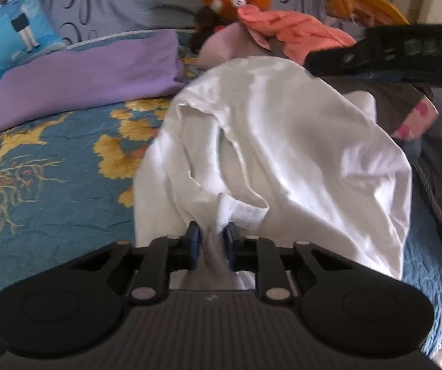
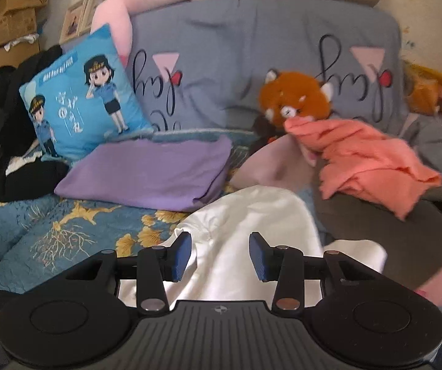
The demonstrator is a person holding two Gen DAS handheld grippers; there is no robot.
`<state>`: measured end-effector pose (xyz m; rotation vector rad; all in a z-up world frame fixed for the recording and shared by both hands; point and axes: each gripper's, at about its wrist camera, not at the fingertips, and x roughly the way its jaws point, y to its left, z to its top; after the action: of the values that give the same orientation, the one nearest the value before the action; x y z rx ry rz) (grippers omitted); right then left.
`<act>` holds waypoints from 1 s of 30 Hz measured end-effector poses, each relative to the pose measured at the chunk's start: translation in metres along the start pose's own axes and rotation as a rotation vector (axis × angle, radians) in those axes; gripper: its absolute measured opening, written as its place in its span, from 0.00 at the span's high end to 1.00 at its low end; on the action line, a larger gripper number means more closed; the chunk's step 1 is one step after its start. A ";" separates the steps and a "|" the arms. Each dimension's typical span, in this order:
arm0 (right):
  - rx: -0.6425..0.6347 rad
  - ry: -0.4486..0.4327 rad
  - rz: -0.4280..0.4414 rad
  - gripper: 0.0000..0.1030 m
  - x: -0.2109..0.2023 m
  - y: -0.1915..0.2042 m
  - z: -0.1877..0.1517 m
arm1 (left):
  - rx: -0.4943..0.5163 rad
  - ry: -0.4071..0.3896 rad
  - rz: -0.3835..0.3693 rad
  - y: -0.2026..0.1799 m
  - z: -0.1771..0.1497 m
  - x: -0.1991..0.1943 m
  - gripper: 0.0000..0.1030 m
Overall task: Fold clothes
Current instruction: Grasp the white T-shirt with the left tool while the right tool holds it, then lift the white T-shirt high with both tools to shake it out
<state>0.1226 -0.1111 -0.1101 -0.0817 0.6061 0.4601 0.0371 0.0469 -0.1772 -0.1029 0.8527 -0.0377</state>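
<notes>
A crumpled white garment (image 1: 282, 141) lies on the blue bedspread with yellow flowers (image 1: 51, 160). My left gripper (image 1: 211, 243) is shut on a bunched fold at the garment's near edge, and cloth fills the narrow gap between the blue pads. In the right wrist view my right gripper (image 2: 220, 256) hovers open over the same white garment (image 2: 251, 212); its blue pads stand well apart and press on nothing. The right gripper's black body (image 1: 390, 52) crosses the upper right of the left wrist view, beyond the white cloth.
A folded purple cloth (image 2: 150, 172) lies at the back left. A coral garment (image 2: 372, 160) and dark grey cloth (image 2: 406, 225) are heaped at the right. A red panda plush (image 2: 295, 98), a blue cartoon cushion (image 2: 88, 98) and grey pillows line the back. Black clothes (image 2: 5, 154) sit far left.
</notes>
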 end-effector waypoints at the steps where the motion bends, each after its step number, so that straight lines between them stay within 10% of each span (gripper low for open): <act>1: 0.003 0.011 0.007 0.60 0.007 0.001 0.001 | -0.011 -0.011 0.012 0.003 0.000 -0.003 0.83; 12: -0.363 0.117 -0.008 0.62 0.099 0.050 0.004 | -0.044 -0.052 0.067 0.013 -0.001 -0.020 0.83; 19: -0.573 0.231 -0.113 0.91 0.155 0.066 -0.006 | -0.059 -0.054 0.052 0.021 -0.003 -0.018 0.83; 30: -0.278 -0.049 -0.138 0.98 0.059 0.041 0.056 | -0.161 -0.156 0.145 0.049 0.003 -0.045 0.83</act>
<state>0.1775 -0.0397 -0.0953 -0.3742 0.4822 0.4089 0.0091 0.0994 -0.1466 -0.1920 0.7047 0.1730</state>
